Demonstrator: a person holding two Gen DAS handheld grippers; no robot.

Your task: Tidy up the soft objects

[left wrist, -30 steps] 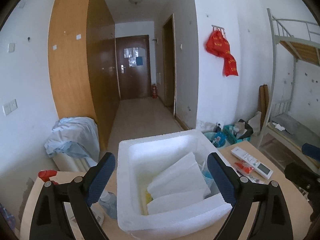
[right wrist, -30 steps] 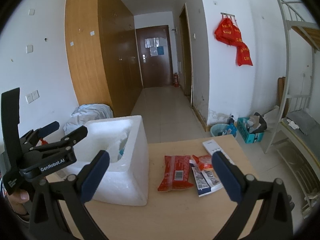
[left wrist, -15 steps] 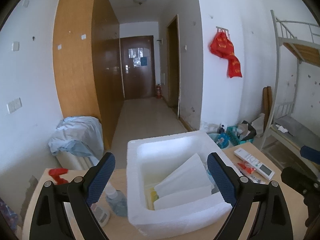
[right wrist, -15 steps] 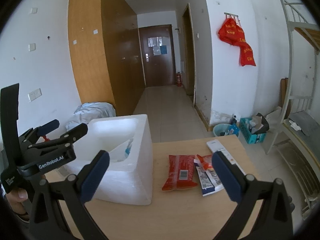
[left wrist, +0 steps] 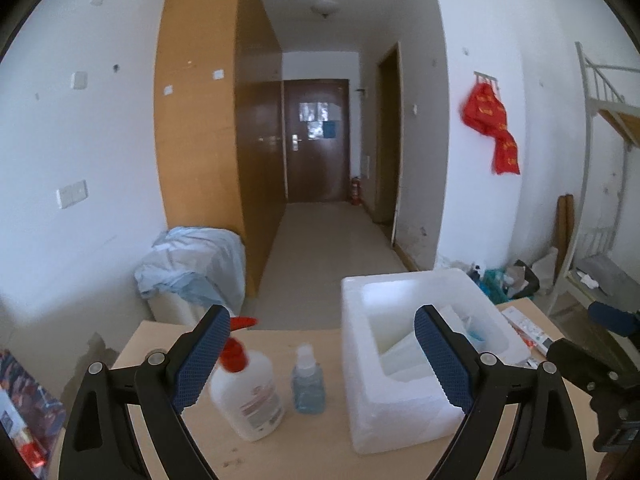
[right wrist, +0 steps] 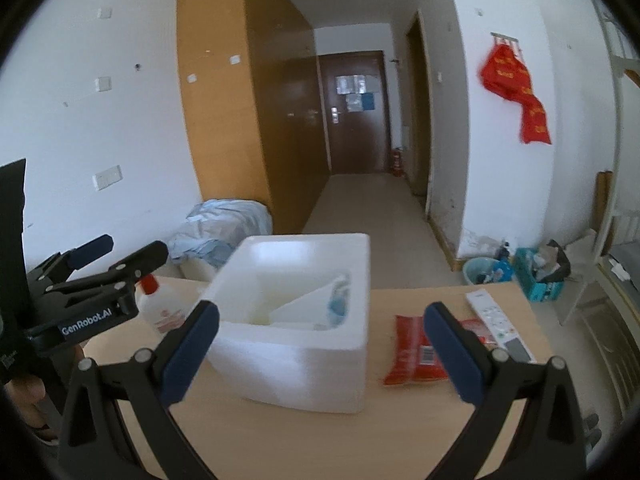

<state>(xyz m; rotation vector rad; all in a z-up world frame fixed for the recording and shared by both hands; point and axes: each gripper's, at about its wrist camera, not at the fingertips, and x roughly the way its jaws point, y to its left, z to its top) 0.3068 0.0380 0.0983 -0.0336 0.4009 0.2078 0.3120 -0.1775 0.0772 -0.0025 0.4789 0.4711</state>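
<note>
**Jaws apart on both grippers, nothing held**

Both sets of jaws wide apart, empty, hovering above desk (right wrist: 280, 440).

L gripper (left wrist: 320, 360): pts toward desk's left half. Between its blue pads (left wrist: 202, 360): white pump bottle w/ red nozzle (left wrist: 250, 394), upright, and small clear bottle w/ blue liquid (left wrist: 308, 384), upright, just beside it to the right. The two bottles look apart, not touching. White foam box (left wrist: 404, 412) sits right of small bottle; right pad overlaps box in view.

R gripper (right wrist: 320, 352): foam box (right wrist: 304, 368) centred btwn its fingers. Inside box: white folded soft sheets (right wrist: 304, 304) leaning at a tilt, plus a pack w/ blue print (right wrist: 336, 304) against far-right inner wall. Exact contents of pack: cannot tell.

Soft items outside box, on desk to its right: red packet (right wrist: 412, 356) lying flat, near box but apart; a second reddish pack (right wrist: 476, 328) partly hidden behind right pad. White remote (right wrist: 496, 320) lies beyond them, toward desk's far right edge.

L gripper also seen in R view at left edge (right wrist: 116, 256), person's hand (right wrist: 24, 392) below it.
</note>
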